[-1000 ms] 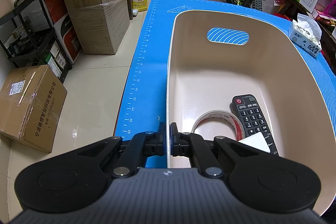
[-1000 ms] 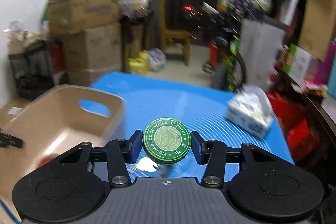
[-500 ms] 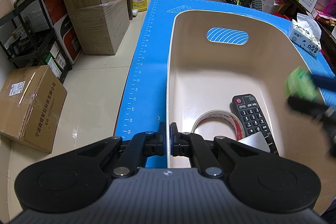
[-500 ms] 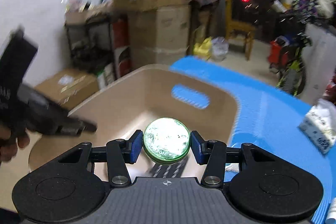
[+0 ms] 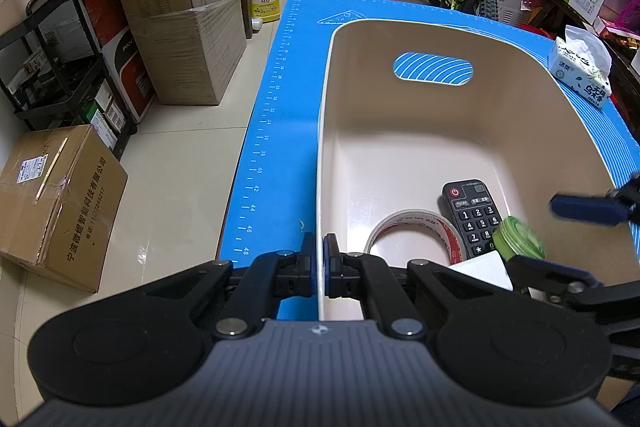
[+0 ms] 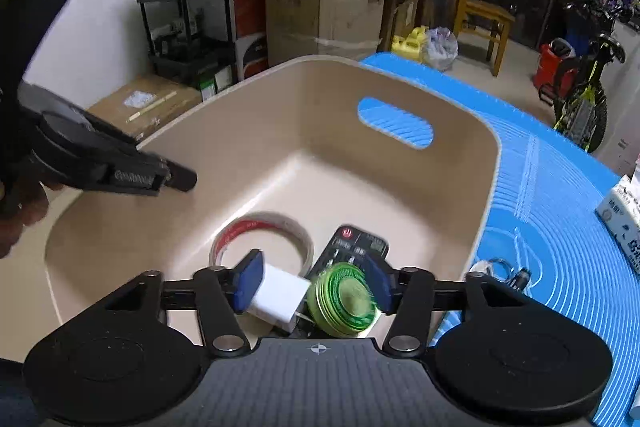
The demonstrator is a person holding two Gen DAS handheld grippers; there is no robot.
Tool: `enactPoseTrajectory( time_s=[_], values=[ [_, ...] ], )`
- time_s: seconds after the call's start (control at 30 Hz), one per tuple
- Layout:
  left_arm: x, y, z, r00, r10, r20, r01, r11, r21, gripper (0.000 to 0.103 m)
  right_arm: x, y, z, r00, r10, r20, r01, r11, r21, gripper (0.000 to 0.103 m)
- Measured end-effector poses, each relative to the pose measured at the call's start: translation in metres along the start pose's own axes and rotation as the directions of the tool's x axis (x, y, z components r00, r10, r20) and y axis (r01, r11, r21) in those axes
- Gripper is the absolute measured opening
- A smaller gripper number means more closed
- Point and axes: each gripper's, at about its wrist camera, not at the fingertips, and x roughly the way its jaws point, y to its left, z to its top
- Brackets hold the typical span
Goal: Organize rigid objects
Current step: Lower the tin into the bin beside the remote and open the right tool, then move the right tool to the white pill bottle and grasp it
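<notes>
The left gripper [image 5: 319,265] is clamped shut on the near-left rim of the beige plastic basket [image 5: 440,131], one pad either side of the wall, steadying it on the blue ruled table mat [image 5: 276,115]. The right gripper [image 6: 316,281] is positioned over the basket's near end; its jaws have just been opening and now stand well apart. The round green ointment tin [image 6: 345,301], blurred, sits tilted between them against the right-hand pad, clear of the left-hand pad, so it is no longer pinched. Whether it touches the items beneath cannot be determined. On the basket floor lie a roll of clear tape with red print [image 6: 262,241], a black remote control with a red power button [image 5: 470,213] and a white rectangular charger block [image 6: 278,295], all grouped at the near end, the charger resting against the tape and the remote. A tissue pack in white wrapping [image 5: 580,71] lies on the mat beyond the basket's far-right corner, well apart from it. A small metal keyring item [image 6: 500,271] lies on the mat just outside the basket's right wall.
</notes>
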Motion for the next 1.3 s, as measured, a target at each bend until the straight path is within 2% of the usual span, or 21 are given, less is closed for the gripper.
enactPoseTrajectory(
  time_s=[0.17, 0.33, 0.6, 0.83, 1.13, 1.3],
  values=[
    [0.000, 0.000, 0.000, 1.000, 0.000, -0.001, 0.000, 1.000, 0.001, 0.006, -0.027, -0.023, 0.000, 0.996, -0.027, 0.090, 0.023, 0.999, 0.046, 0.071],
    [0.000, 0.000, 0.000, 1.000, 0.000, 0.001, 0.000, 1.000, -0.001, 0.006, -0.045, -0.066, -0.003, 0.985, -0.122, 0.120, 0.107, 0.987, 0.121, 0.074],
    [0.001, -0.002, -0.001, 1.000, 0.003, -0.004, -0.003, 1.000, 0.004, 0.006, -0.058, -0.150, -0.036, 0.944, -0.326, 0.043, 0.309, 0.924, 0.225, 0.074],
    [0.002, -0.003, -0.001, 1.000, 0.011, -0.008, -0.011, 1.000, 0.009, 0.005, -0.060, -0.214, -0.073, 0.878, -0.476, -0.049, 0.469, 0.837, 0.282, 0.074],
    [0.002, -0.003, -0.001, 1.000, 0.011, -0.011, -0.010, 1.000, 0.010, 0.005, -0.041, -0.272, -0.119, 0.810, -0.551, -0.199, 0.584, 0.727, 0.361, 0.074],
    [0.002, -0.002, 0.000, 1.000, 0.010, -0.011, -0.010, 1.000, 0.010, 0.005, -0.030, -0.289, -0.136, 0.803, -0.550, -0.230, 0.595, 0.708, 0.381, 0.074]
  ],
)
